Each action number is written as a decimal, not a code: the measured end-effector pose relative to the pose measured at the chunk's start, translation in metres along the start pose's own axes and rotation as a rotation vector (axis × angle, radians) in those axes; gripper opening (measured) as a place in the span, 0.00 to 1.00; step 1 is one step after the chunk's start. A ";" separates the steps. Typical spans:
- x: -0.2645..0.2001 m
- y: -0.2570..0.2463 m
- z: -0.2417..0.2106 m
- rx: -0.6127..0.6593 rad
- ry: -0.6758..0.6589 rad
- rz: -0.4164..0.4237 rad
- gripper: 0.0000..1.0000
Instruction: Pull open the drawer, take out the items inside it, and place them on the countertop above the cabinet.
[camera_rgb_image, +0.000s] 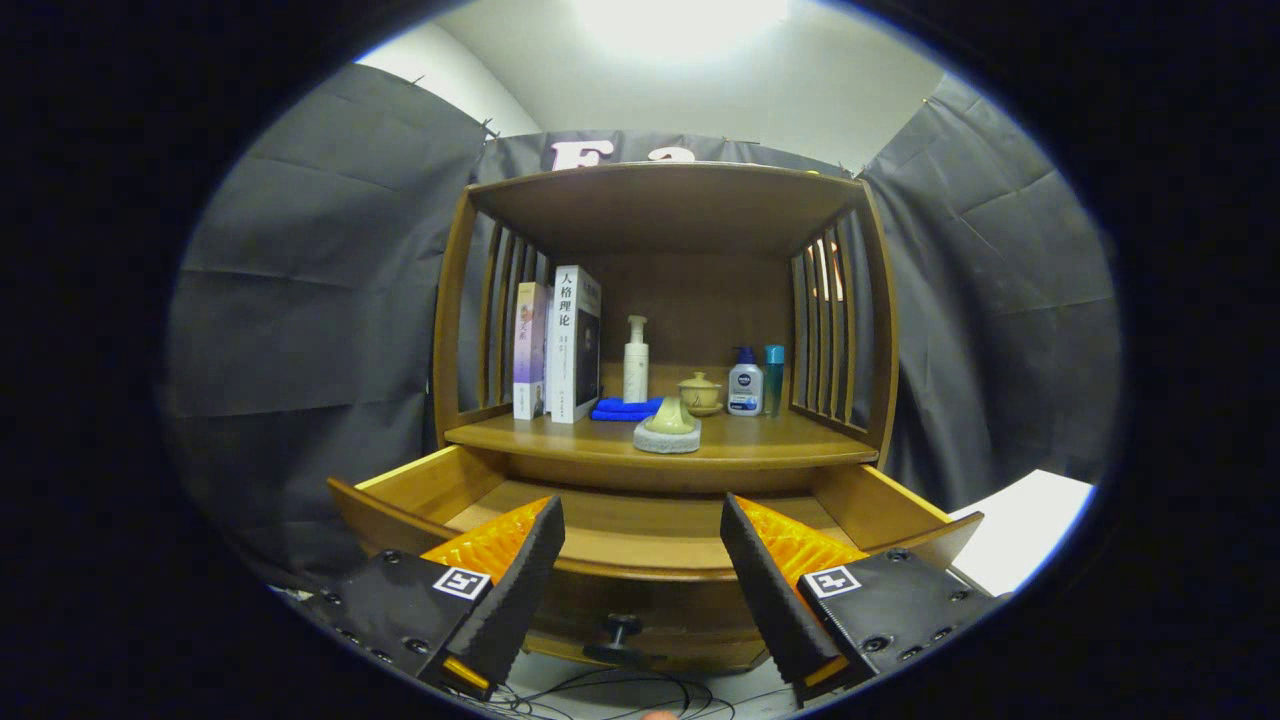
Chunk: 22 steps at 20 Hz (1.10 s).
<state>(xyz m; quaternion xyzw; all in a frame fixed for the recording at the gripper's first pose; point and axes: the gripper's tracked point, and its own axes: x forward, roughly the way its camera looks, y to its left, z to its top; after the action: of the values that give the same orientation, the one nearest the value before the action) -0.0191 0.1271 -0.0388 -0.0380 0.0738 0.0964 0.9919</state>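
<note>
A wooden cabinet stands ahead with its drawer (640, 545) pulled open; the part of the drawer's floor that I see is bare wood. The drawer's dark knob (621, 630) sits low on its front, between my fingers. On the countertop (560, 435) above the drawer rests a pale green piece on a grey round base (668, 428), near the front edge. My gripper (640, 560) hangs open in front of the drawer, with nothing between its fingers.
Further back on the countertop stand two books (560, 345), a blue folded cloth (622, 408), a white pump bottle (636, 360), a small lidded cup (700, 393), and two small bottles (755, 382). Slatted side walls and a top shelf enclose it. Cables (610, 695) lie on the floor below.
</note>
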 end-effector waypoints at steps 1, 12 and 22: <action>-0.004 0.003 -0.006 0.000 0.004 0.008 0.98; -0.009 0.009 -0.085 0.022 0.132 0.009 1.00; 0.003 0.014 -0.109 0.045 0.188 -0.037 0.97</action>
<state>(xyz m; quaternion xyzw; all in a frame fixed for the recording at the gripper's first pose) -0.0338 0.1315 -0.1475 -0.0262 0.1681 0.0724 0.9828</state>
